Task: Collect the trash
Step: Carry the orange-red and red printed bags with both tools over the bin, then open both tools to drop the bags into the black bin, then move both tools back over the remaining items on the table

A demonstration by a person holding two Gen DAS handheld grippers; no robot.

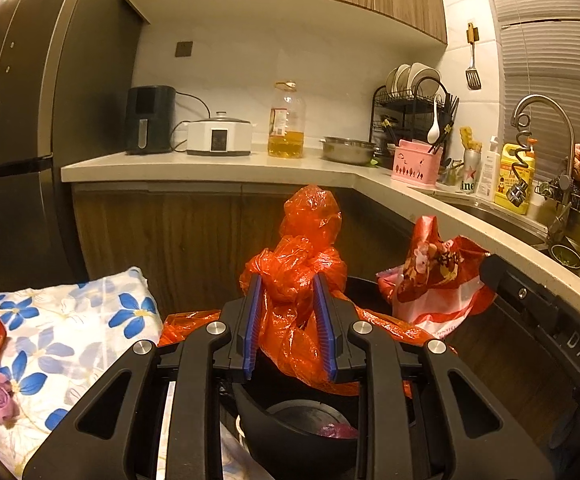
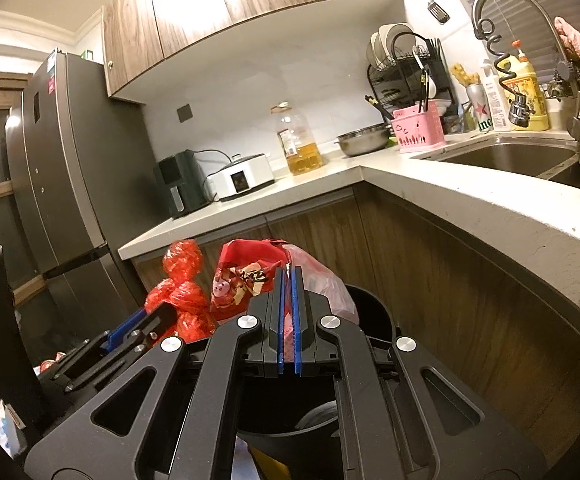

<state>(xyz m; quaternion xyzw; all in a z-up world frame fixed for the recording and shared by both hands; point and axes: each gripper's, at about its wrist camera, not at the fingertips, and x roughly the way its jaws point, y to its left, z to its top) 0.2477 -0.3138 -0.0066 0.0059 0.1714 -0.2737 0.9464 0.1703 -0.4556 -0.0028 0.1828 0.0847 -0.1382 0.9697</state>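
An orange-red plastic trash bag (image 1: 294, 280) rises out of a black bin (image 1: 302, 436) below the counter. My left gripper (image 1: 288, 280) has its blue pads either side of the bunched bag, partly closed on it. The same orange bag (image 2: 184, 288) shows at left in the right wrist view, with the left gripper (image 2: 138, 326) beside it. My right gripper (image 2: 289, 274) is shut on the edge of a red, white and pink printed plastic bag (image 2: 250, 276), held over the bin (image 2: 370, 312). That printed bag (image 1: 438, 280) shows at right in the left wrist view.
An L-shaped white counter (image 2: 470, 204) wraps close on the right, with a sink (image 2: 506, 160), tap, dish rack (image 1: 410, 112), oil bottle (image 1: 286, 124) and steel bowl. A grey fridge (image 2: 62, 180) stands left. A floral cloth (image 1: 70, 336) lies left of the bin.
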